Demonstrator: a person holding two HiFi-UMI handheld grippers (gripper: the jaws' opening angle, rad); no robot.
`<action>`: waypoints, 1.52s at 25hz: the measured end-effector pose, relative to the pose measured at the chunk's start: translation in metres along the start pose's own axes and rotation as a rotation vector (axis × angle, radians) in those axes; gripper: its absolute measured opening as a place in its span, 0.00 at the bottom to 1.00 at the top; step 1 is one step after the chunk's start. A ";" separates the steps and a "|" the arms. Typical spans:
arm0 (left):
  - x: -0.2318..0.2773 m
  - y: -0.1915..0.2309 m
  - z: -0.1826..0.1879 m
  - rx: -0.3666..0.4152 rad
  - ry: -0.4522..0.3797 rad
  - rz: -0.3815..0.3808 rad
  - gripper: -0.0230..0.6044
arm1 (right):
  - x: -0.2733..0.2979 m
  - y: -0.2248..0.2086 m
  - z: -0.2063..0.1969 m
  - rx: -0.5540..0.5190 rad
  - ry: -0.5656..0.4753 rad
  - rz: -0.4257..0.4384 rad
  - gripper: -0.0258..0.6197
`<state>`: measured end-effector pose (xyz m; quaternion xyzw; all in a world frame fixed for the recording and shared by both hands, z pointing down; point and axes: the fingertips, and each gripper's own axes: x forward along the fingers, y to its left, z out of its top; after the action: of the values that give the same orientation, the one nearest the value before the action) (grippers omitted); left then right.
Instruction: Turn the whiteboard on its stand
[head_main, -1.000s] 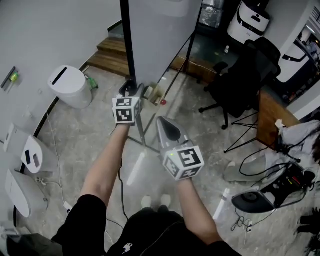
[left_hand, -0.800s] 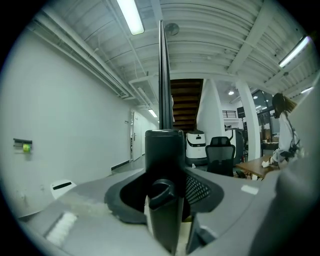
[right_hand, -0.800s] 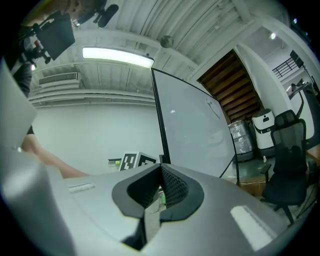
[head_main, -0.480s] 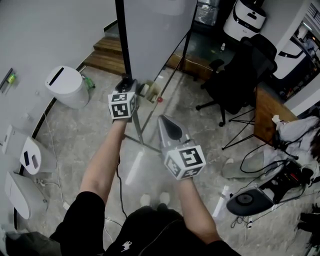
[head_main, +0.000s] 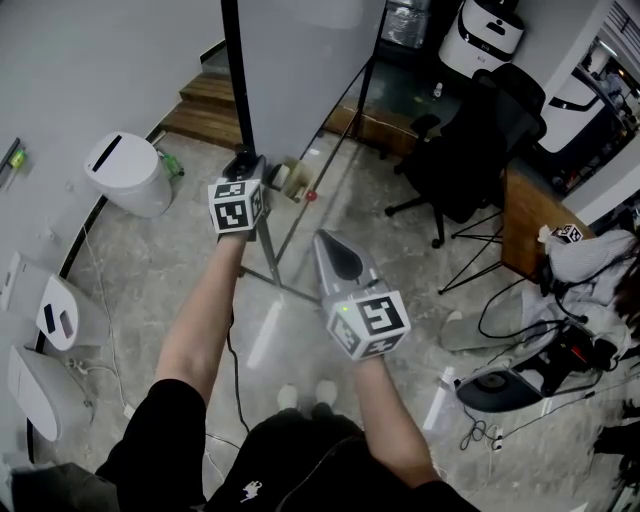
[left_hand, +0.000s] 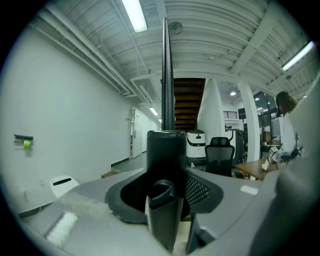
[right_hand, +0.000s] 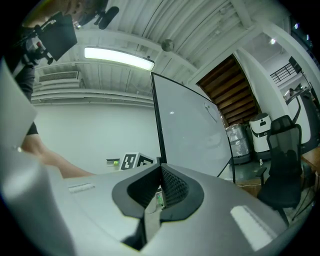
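Observation:
The whiteboard (head_main: 300, 70) stands upright on its stand, seen from above, with a black edge post (head_main: 232, 80) on its left side. My left gripper (head_main: 243, 162) is shut on that post low down; in the left gripper view the post (left_hand: 165, 75) rises straight up from between the jaws of the left gripper (left_hand: 165, 145). My right gripper (head_main: 322, 240) hangs shut and empty over the stand's metal legs (head_main: 278, 258), to the right of the left one. From the right gripper (right_hand: 160, 167) the whiteboard (right_hand: 190, 135) shows ahead.
A white bin (head_main: 125, 170) stands left of the board, wooden steps (head_main: 205, 105) behind it. A black office chair (head_main: 470, 160) and a wooden desk (head_main: 520, 225) stand to the right. Cables and devices (head_main: 520, 370) lie on the floor at the right.
The left gripper's jaws have closed in on the black post and it sits slightly further forward. The right gripper has hardly moved.

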<state>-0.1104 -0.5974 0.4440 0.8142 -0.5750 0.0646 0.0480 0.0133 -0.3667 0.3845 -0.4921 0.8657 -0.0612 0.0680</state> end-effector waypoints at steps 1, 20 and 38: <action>-0.002 0.001 0.000 0.000 0.001 -0.001 0.33 | -0.002 0.002 0.000 -0.001 0.000 0.000 0.05; -0.069 0.014 -0.012 -0.011 0.003 0.014 0.33 | -0.026 0.010 -0.002 -0.002 0.001 -0.005 0.05; -0.160 0.007 -0.025 -0.009 -0.003 0.039 0.33 | -0.046 0.024 0.001 0.010 -0.015 0.011 0.05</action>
<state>-0.1715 -0.4474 0.4428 0.8028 -0.5909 0.0616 0.0496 0.0161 -0.3149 0.3818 -0.4875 0.8675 -0.0616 0.0770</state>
